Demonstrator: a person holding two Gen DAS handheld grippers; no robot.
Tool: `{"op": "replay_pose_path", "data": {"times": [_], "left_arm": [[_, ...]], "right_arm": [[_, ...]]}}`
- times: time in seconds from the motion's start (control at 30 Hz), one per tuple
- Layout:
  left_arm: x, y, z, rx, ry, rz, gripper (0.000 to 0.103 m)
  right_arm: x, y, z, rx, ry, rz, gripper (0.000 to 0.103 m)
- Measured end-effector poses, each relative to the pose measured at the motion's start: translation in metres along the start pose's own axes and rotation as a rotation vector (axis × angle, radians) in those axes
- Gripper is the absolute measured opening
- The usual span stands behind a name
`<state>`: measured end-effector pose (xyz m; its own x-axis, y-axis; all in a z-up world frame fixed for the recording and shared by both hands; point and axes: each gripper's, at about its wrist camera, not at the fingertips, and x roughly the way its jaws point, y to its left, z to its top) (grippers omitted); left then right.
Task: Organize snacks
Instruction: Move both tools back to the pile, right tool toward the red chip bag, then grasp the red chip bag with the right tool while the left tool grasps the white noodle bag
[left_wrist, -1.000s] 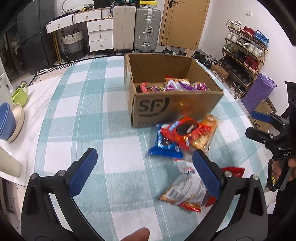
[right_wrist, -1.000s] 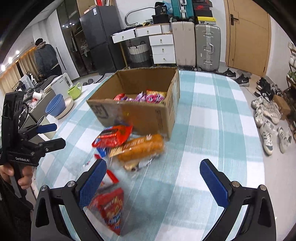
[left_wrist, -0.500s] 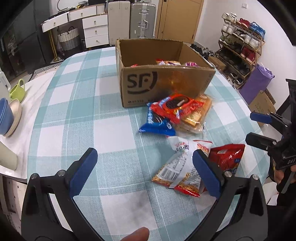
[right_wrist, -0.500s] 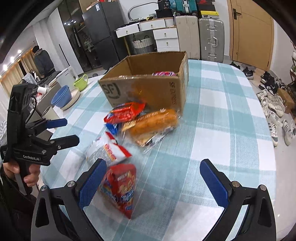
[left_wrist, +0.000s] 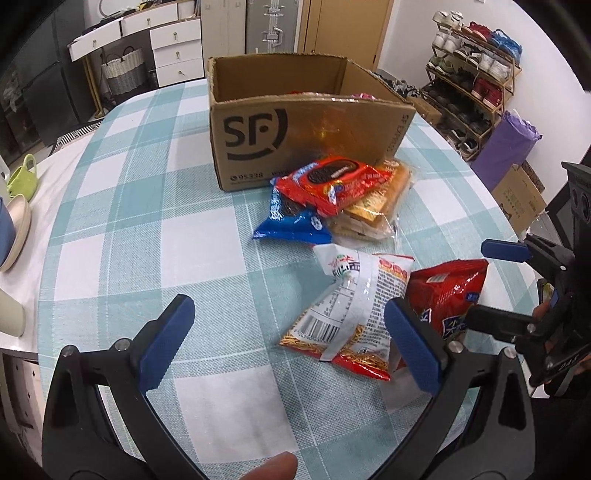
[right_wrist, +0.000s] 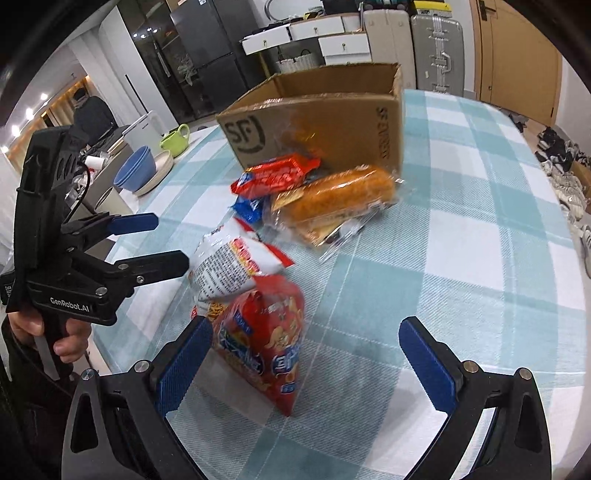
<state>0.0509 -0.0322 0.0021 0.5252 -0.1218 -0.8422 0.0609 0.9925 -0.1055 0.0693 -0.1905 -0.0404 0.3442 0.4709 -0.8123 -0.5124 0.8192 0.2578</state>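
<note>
An open SF cardboard box (left_wrist: 306, 122) stands on the checked table, also in the right wrist view (right_wrist: 325, 122). In front of it lie a red Oreo pack (left_wrist: 332, 181), a blue Oreo pack (left_wrist: 288, 221) and a wrapped bread (right_wrist: 332, 199). Nearer lie a white-red noodle packet (left_wrist: 351, 310) and a red snack bag (right_wrist: 269, 336). My left gripper (left_wrist: 288, 343) is open above the table, its right finger over the noodle packet. My right gripper (right_wrist: 306, 362) is open, the red bag standing just inside its left finger.
Blue and cream bowls (right_wrist: 144, 170) and a green cup (left_wrist: 22, 177) sit at the table's left edge. The table edge runs close on my side. Suitcases (right_wrist: 436, 48), drawers and a shoe rack (left_wrist: 476, 74) stand beyond the table.
Both grippers have pulled back and lowered from the box toward the near snacks. The noodle packet and red bag now sit close at the fingers. Both stay open.
</note>
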Motion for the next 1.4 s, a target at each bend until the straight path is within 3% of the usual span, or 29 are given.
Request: {"op": "replay_pose_path", "data": {"times": [0.67,0.87,1.1,1.4], "left_arm": [[0.021,-0.008,-0.007,0.028,0.053,-0.02,0.102],[0.025,-0.01,-0.007,0.032,0.061,-0.035,0.102],[0.031,-0.017,-0.009,0.055,0.077,-0.042,0.102],[0.038,-0.023,-0.004,0.06,0.088,-0.057,0.102]], "right_arm": [[0.031,0.018,-0.008,-0.055,0.078,0.068,0.102],[0.036,0.026,-0.01,-0.097,0.086,0.05,0.099],[0.037,0.025,-0.009,-0.112,0.067,0.034,0.087],[0.029,-0.004,-0.001,-0.057,0.045,-0.017,0.087]]}}
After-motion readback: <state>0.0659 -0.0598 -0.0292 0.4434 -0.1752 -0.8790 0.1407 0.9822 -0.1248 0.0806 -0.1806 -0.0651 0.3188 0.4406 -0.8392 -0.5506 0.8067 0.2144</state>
